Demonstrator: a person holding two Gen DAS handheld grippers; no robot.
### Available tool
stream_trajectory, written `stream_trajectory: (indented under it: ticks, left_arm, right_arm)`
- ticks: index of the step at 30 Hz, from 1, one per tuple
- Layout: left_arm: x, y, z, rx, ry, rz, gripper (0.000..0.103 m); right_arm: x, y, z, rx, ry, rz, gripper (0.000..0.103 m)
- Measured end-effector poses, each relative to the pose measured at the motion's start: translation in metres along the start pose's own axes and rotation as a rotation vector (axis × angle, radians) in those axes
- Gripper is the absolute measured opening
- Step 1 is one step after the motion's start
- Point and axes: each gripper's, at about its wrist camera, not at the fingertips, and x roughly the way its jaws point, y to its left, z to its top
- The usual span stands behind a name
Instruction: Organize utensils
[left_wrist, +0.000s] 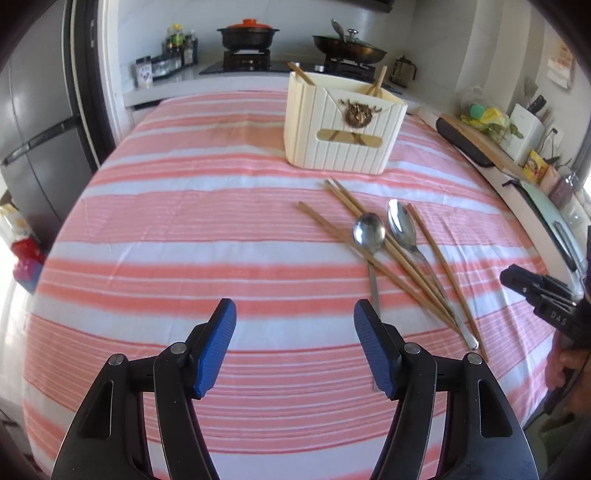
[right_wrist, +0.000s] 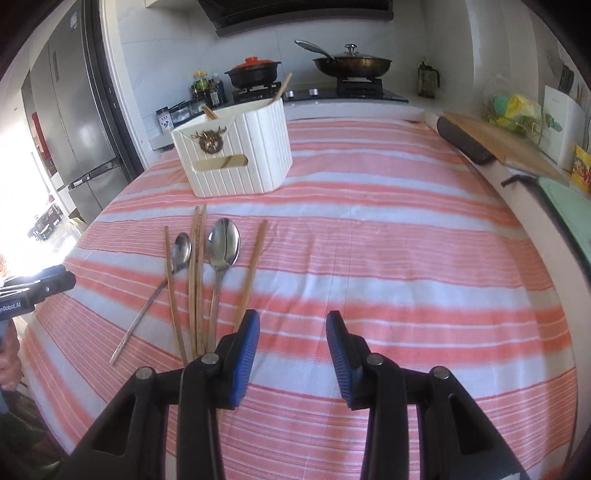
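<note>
Blue pads of the left hand-held gripper (left_wrist: 294, 345) stand wide apart over bare striped cloth, with nothing between them. Its right pad covers the lower handle of the small spoon (left_wrist: 369, 230), though whether they touch cannot be told. From the other wrist, the right hand-held gripper (right_wrist: 293, 352) has a narrower gap, also empty, its left pad just beside the near ends of the chopsticks (right_wrist: 195, 273).

On the pink-and-white striped worktop (left_wrist: 166, 229) the loose utensils lie in one cluster: several wooden chopsticks, the small spoon and a larger spoon (right_wrist: 223, 243), fanned together with their handles toward the cameras. Behind them, apart from the cluster, stands the cream ribbed utensil holder (left_wrist: 343, 129), upright, with chopsticks already leaning out of its top.

To the left of the cluster in the left wrist view, the cloth runs open and bare to the worktop's rounded edge. To the right in the right wrist view, a broad clear stretch reaches the far edge, where a cutting board (right_wrist: 506, 147) lies along a raised counter. A stove with a frying pan (right_wrist: 351, 64) and a lidded pot (right_wrist: 253, 74) sits beyond the back edge.
</note>
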Motion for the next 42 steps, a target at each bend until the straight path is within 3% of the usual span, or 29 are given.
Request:
stream_trajectory:
  ticks: [10, 17, 22, 27, 36, 39, 41, 42]
  left_arm:
    - [0.024, -0.027, -0.011, -0.013, 0.026, -0.037, 0.068]
    - [0.033, -0.003, -0.014, -0.087, 0.049, -0.016, 0.068]
    - [0.037, -0.002, -0.013, -0.11, 0.057, -0.025, 0.068]
    - [0.038, -0.015, -0.005, -0.104, 0.053, -0.043, 0.068]
    - [0.052, -0.059, 0.016, -0.066, 0.063, -0.029, 0.072]
    - [0.066, -0.075, 0.015, -0.057, 0.106, -0.039, 0.065]
    - [0.075, -0.086, 0.014, -0.038, 0.129, -0.022, 0.053]
    - [0.079, -0.089, 0.014, -0.033, 0.138, -0.006, 0.052]
  right_arm:
    - [0.017, 0.018, -0.008, -0.009, 0.026, 0.05, 0.038]
    - [0.032, 0.014, -0.008, -0.031, 0.076, 0.009, 0.038]
    - [0.033, 0.011, -0.007, 0.005, 0.09, 0.056, 0.038]
    - [0.039, 0.032, 0.002, -0.036, 0.084, 0.086, 0.038]
    - [0.055, 0.038, -0.002, -0.07, 0.097, 0.033, 0.035]
    - [0.054, 0.035, -0.003, -0.054, 0.084, 0.037, 0.035]
    - [0.053, 0.032, -0.004, -0.036, 0.076, 0.045, 0.035]
    - [0.053, 0.031, -0.004, -0.029, 0.072, 0.048, 0.035]
